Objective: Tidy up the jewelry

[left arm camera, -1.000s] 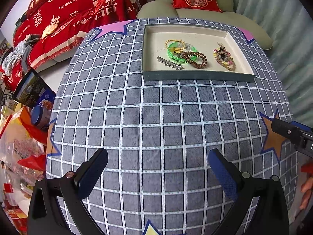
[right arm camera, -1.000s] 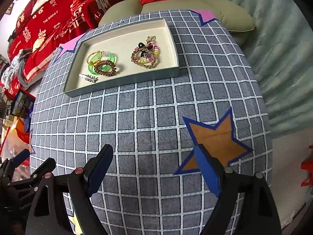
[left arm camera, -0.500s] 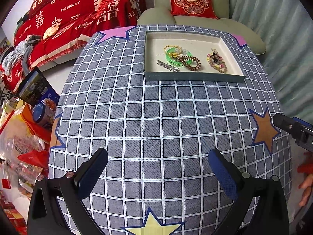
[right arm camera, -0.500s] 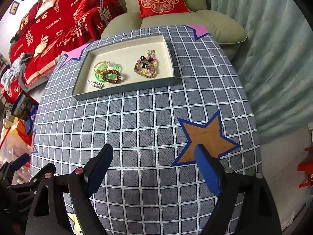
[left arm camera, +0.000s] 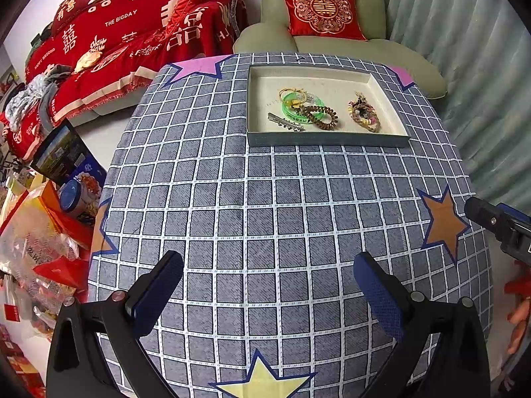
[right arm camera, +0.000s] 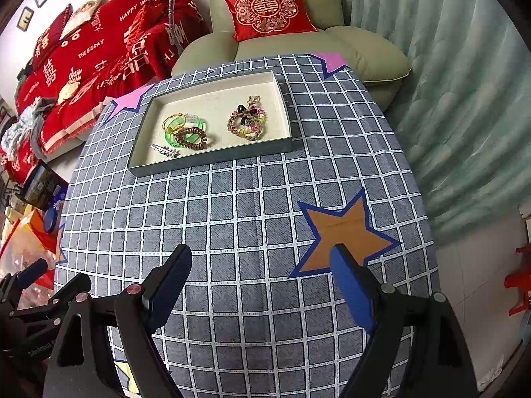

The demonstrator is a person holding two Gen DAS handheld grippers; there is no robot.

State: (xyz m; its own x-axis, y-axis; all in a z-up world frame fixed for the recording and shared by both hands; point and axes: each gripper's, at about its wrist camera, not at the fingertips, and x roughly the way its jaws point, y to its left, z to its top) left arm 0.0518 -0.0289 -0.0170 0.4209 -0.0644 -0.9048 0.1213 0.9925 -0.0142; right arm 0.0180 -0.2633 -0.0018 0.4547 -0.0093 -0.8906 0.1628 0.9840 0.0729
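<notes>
A shallow grey tray (left arm camera: 327, 140) (right arm camera: 212, 163) with a cream floor sits at the far end of the checked table. In it lie a green bangle (left arm camera: 300, 109) (right arm camera: 172, 136), a gold ring bracelet (left arm camera: 288, 94), a brown spiral hair tie (left arm camera: 321, 117) (right arm camera: 192, 137), a silver hair clip (left arm camera: 285, 122) (right arm camera: 165, 150) and a knot of braided bracelets (left arm camera: 363, 116) (right arm camera: 247, 122). My left gripper (left arm camera: 268, 277) hangs open over the near part of the table, nothing between its fingers. My right gripper (right arm camera: 260, 273) is open too, near the orange star (right arm camera: 345, 232).
The grey checked tablecloth (left arm camera: 265, 199) carries star patches in orange, pink and yellow. A green armchair with a red cushion (left arm camera: 323, 10) stands behind the table, a red-covered sofa (left arm camera: 116, 39) to the left. Bags and boxes (left arm camera: 49, 215) crowd the floor at left. A curtain hangs on the right.
Both grippers have drawn back and risen, so the tray looks smaller and farther and more of the table and room shows. The jaws have stayed wide apart.
</notes>
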